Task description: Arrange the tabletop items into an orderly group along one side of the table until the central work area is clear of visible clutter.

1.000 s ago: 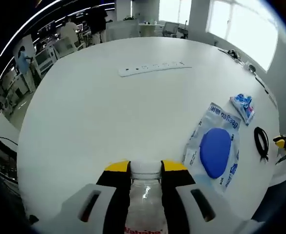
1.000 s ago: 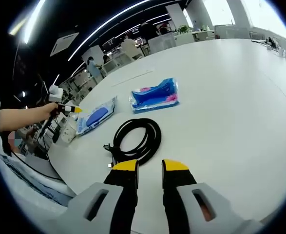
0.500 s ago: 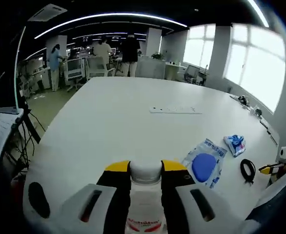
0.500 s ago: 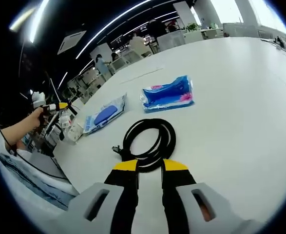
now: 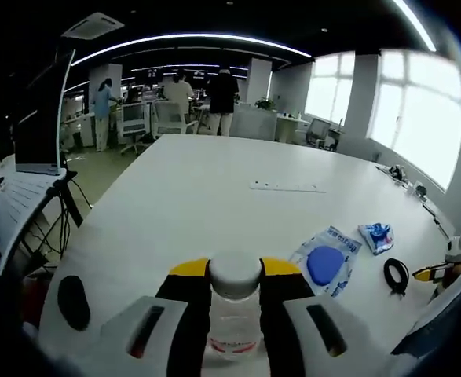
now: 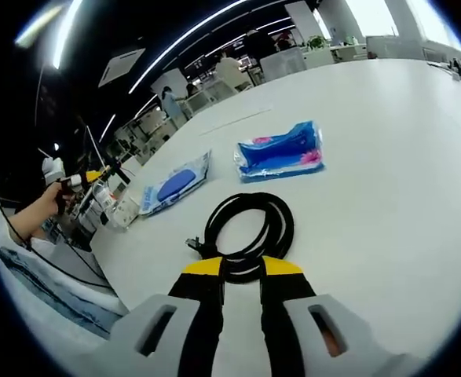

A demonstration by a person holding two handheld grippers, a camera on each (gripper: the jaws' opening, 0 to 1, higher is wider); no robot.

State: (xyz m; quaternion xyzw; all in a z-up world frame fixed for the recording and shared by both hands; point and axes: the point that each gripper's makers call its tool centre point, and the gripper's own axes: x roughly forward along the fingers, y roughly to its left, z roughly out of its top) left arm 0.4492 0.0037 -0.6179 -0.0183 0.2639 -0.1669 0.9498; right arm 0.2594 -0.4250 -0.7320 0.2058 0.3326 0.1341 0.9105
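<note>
beyond the left gripper [image 5: 235, 271] lie a blue pouch [image 5: 327, 261], a small blue packet [image 5: 377, 234], a coiled black cable [image 5: 396, 274] and a power strip [image 5: 285, 187] on the white table [image 5: 183, 204]. its jaws are closed on a clear bottle [image 5: 235, 306], whose long axis runs along the fingers with the cap forward. the right gripper [image 6: 241, 269] has its jaws a little apart, the cable's near edge between the tips.
</note>
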